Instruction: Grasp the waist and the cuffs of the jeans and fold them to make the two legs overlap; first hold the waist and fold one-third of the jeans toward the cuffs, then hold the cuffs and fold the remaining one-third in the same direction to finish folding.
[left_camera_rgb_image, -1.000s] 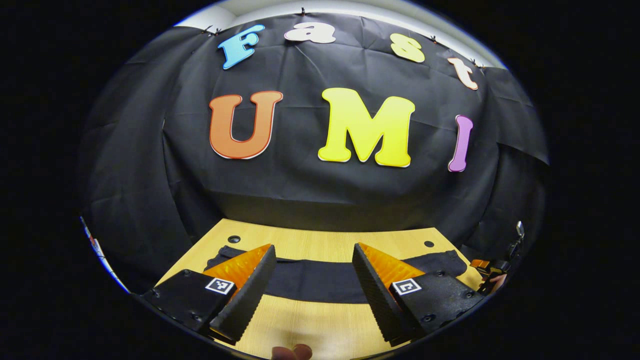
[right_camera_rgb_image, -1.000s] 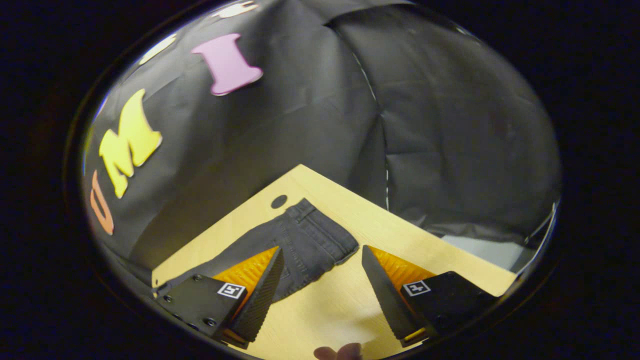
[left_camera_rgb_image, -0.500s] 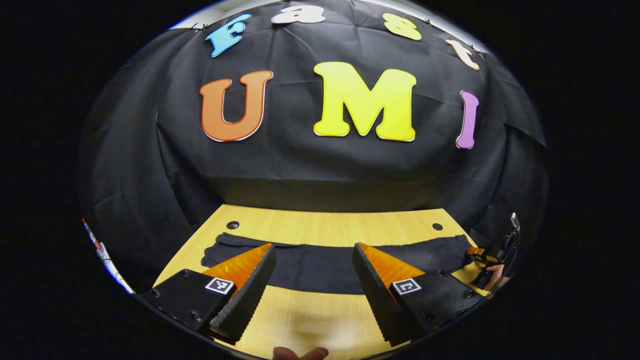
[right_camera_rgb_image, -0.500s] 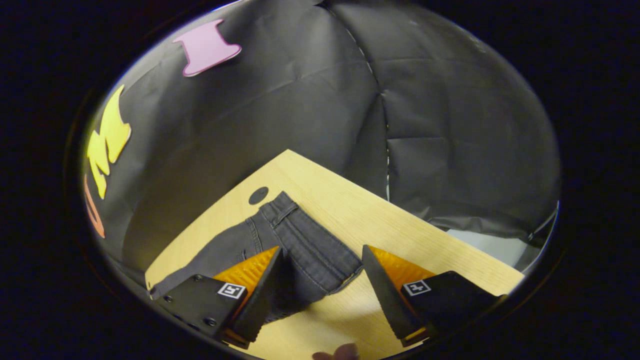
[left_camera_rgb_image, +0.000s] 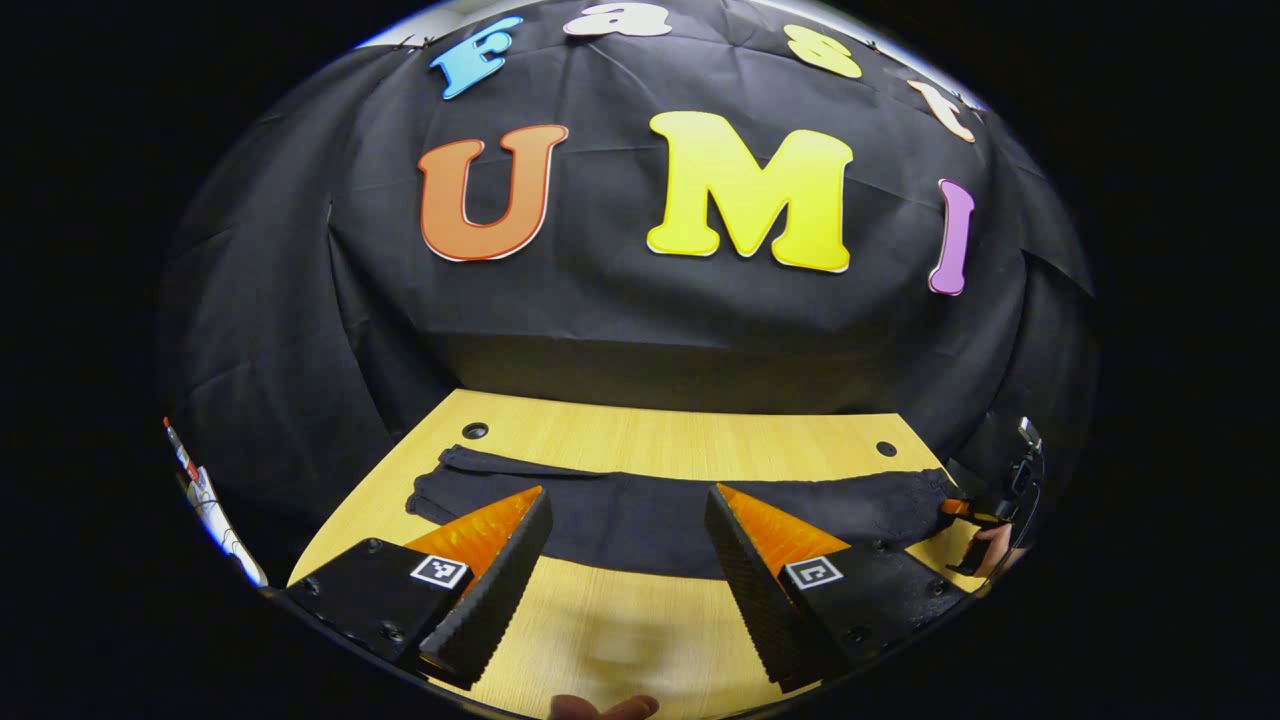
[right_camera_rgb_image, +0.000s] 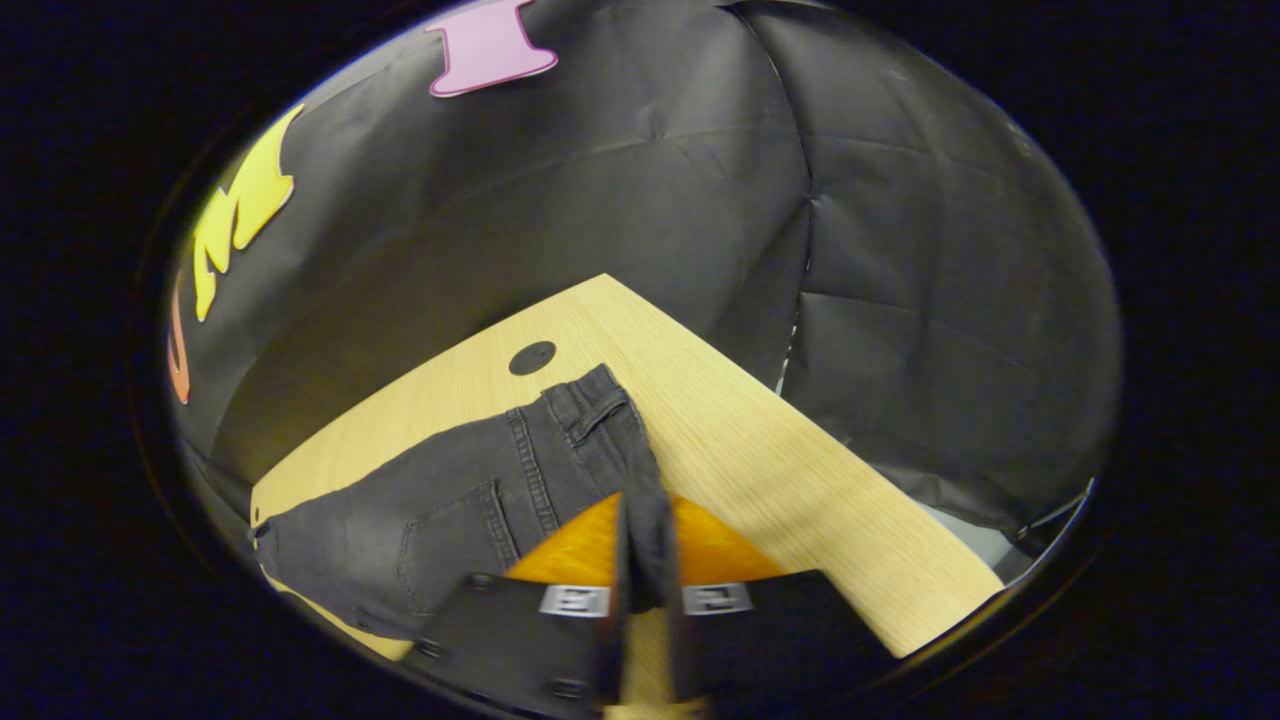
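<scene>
Now we are pinching the waist of the dark grey denim jeans on the pale wooden table with our right gripper, left gripper hanging released above the jeans.

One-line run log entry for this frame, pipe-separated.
stage: first grasp | right gripper: shut on waist edge of dark grey denim jeans | left gripper: open, over mid-leg, nothing held | jeans: flat on light wooden table

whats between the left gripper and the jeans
Bare table top: in the left gripper view the left gripper hangs open short of the jeans, with nothing in the way.
</scene>
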